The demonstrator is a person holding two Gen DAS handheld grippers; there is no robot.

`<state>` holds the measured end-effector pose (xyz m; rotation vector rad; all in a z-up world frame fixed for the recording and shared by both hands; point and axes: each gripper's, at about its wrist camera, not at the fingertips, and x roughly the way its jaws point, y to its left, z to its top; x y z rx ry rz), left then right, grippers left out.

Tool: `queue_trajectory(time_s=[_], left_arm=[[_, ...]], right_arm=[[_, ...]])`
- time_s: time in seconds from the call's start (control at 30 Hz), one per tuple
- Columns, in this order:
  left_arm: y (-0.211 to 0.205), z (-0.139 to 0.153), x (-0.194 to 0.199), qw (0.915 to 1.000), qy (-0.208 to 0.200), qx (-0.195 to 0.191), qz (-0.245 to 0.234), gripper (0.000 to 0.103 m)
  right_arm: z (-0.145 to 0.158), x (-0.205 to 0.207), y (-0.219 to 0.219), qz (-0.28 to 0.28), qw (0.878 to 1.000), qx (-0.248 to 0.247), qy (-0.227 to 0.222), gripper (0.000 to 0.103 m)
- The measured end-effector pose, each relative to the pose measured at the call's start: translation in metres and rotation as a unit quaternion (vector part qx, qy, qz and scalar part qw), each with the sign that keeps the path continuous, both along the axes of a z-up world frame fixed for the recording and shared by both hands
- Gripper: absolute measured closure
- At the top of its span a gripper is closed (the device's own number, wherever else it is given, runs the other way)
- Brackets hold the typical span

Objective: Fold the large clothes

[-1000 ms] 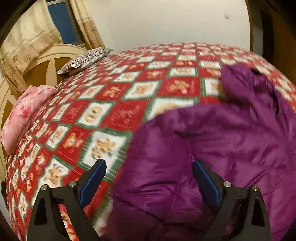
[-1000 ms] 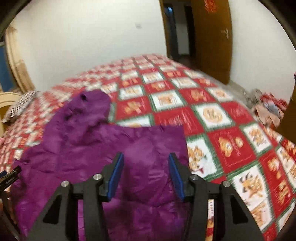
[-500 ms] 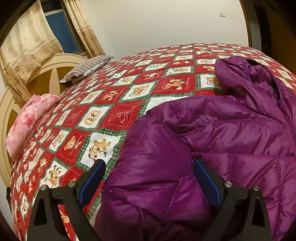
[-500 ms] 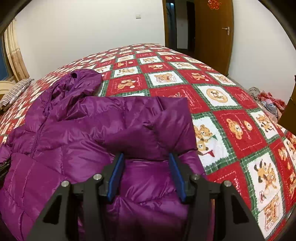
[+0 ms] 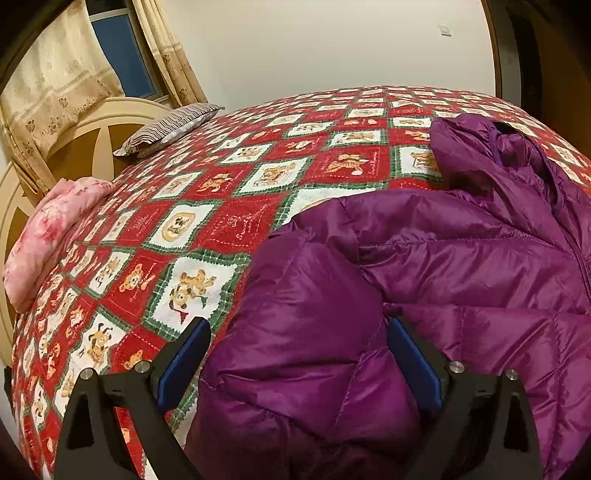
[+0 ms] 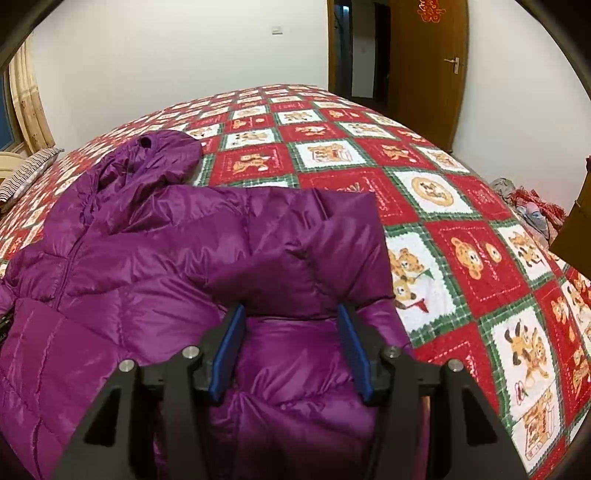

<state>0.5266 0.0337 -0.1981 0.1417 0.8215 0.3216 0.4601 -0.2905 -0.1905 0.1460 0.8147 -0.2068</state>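
Left gripper [image 5: 297,354] wide open over jacket [image 5: 461,258] sleeve; right gripper [image 6: 291,343] half-open, straddling jacket fabric, grip unclear. Hood at 12 o'clock.

Legible text: none. Stitched script on red quilt [image 5: 240,225] squares unreadable; red ornament [image 6: 428,11] on door [image 6: 424,74], one o'clock, undecipherable.

Warm, even indoor light fills both views, and both are sharp, without motion blur. Soft sheen glints on the purple jacket [image 5: 461,266]. Fisheye bending curves the bed [image 6: 461,206]; dark vignette rings every corner.
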Motion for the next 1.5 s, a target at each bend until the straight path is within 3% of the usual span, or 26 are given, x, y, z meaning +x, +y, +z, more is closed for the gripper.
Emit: queue_trajectory(time_s=[0.63,0.83,0.93,1.03,1.1,1.17,1.23,1.3,1.5], left_arm=[[0.000,-0.002,0.001,1.0000,0.002,0.003,0.000,0.005],[0.003,-0.002,0.003,0.9999,0.009,-0.012,-0.001,0.005],[0.006,0.001,0.005,0.9996,0.018,-0.024,-0.001,0.004],[0.009,0.016,0.004,0.9993,0.034,-0.017,-0.005,0.004],[0.008,0.038,-0.002,0.9997,0.003,-0.014,-0.022,0.005],[0.004,0.064,-0.005,0.9981,-0.032,-0.013,-0.050,0.005],[-0.004,0.086,0.006,0.9955,-0.051,-0.012,-0.079,0.005],[-0.013,0.095,0.029,0.9928,-0.037,-0.028,-0.110,0.004],[-0.031,0.096,0.101,0.9885,-0.016,-0.066,-0.135,0.004]], right_arm=[[0.000,0.000,0.004,-0.001,1.000,-0.010,0.001,0.047],[0.000,0.000,0.004,0.002,1.000,-0.005,-0.001,0.045],[0.000,0.001,0.004,0.008,1.000,-0.002,-0.001,0.041],[0.002,0.003,0.007,0.037,0.999,0.007,0.010,0.025],[0.008,0.006,0.009,0.068,0.997,0.003,0.039,0.013],[0.017,0.007,0.007,0.079,0.995,0.018,0.050,0.013],[0.032,0.012,0.003,0.089,0.995,0.035,0.041,0.013],[0.052,0.025,-0.001,0.093,0.995,0.031,0.022,0.013],[0.079,0.092,-0.004,0.112,0.991,0.072,0.008,0.013]])
